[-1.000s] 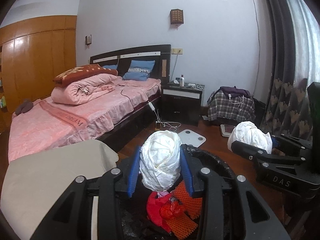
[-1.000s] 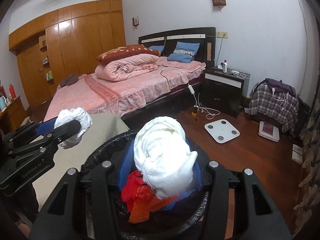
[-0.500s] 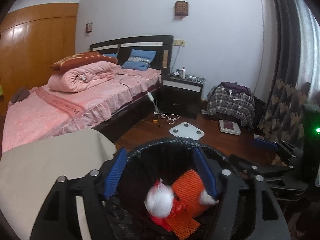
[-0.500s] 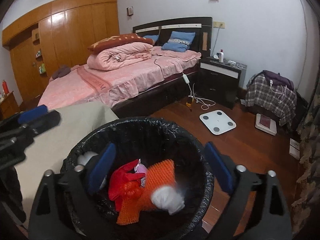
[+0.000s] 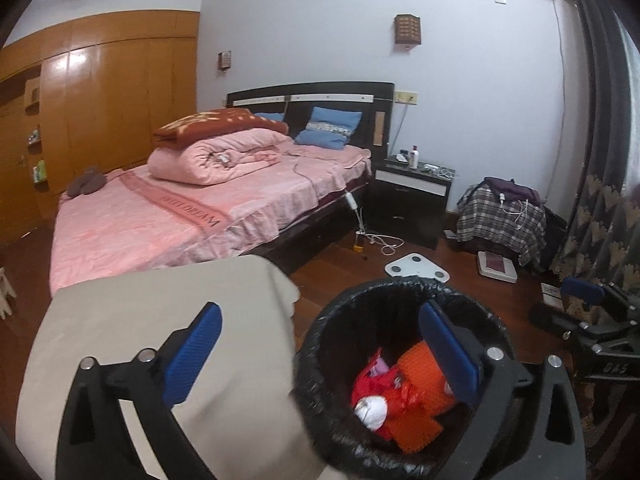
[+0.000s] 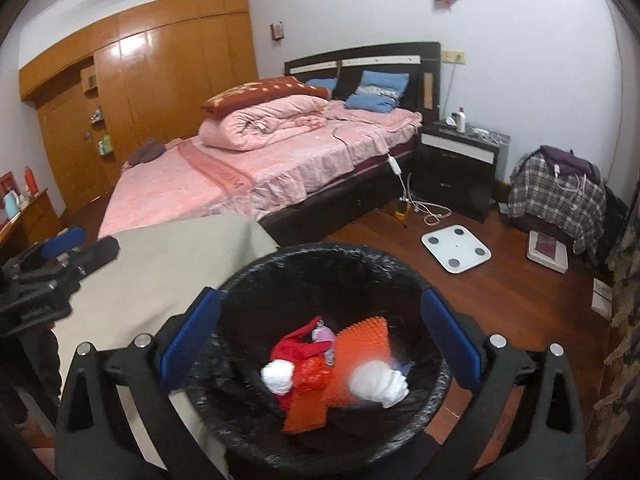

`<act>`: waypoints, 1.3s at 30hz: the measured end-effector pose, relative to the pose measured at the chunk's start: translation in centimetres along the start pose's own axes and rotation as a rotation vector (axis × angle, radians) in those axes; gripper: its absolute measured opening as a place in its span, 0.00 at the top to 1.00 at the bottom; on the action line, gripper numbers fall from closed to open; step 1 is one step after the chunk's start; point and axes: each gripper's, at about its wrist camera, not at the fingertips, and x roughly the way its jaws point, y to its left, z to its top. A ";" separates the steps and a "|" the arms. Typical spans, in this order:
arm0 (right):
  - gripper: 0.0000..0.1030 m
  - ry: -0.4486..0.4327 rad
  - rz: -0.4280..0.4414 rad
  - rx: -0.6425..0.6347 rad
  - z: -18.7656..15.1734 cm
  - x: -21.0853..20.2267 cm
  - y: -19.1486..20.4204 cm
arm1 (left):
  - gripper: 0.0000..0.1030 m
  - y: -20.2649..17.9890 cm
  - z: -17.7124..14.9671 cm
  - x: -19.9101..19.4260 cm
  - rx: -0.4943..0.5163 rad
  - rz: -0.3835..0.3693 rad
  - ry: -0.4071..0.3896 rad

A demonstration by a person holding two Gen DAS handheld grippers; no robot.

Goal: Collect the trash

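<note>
A round bin lined with a black bag (image 6: 320, 256) stands on the wood floor; it also shows in the left wrist view (image 5: 320, 344). Inside lie two white paper wads (image 6: 280, 376) (image 6: 380, 384), red plastic (image 6: 300, 344) and an orange spiky mat (image 6: 360, 340). One wad (image 5: 372, 408) shows in the left wrist view. My right gripper (image 6: 320, 340) is open and empty, straddling the bin mouth. My left gripper (image 5: 320, 356) is open and empty, at the bin's left rim, over the beige cloth (image 5: 160, 320).
A beige-covered surface (image 6: 180, 256) stands left of the bin. A pink bed (image 6: 260, 168), black nightstand (image 6: 460, 160), white scale (image 6: 456, 248), plaid-covered pile (image 6: 560, 188) and cables on the floor lie beyond. A curtain (image 5: 600, 220) hangs at right.
Both grippers opened and dropped their white paper wads into the bin. The left gripper then shifted left, toward the beige cloth.
</note>
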 end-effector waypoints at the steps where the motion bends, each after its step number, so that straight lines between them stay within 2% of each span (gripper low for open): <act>1: 0.05 -0.006 0.011 -0.001 0.1 -0.6 0.7 | 0.06 0.2 -0.2 -0.4 -0.002 0.006 0.003; 11: 0.05 -0.013 0.044 -0.032 0.5 -4.2 4.5 | 0.06 1.8 -2.4 -5.6 -0.011 0.065 0.016; 21: 0.05 -0.004 0.053 -0.057 0.3 -6.2 6.8 | 0.06 2.1 -2.8 -9.4 -0.008 0.099 -0.031; 39: 0.05 -0.005 0.075 -0.083 0.1 -6.8 8.8 | 0.06 2.6 -3.0 -11.4 -0.022 0.115 -0.053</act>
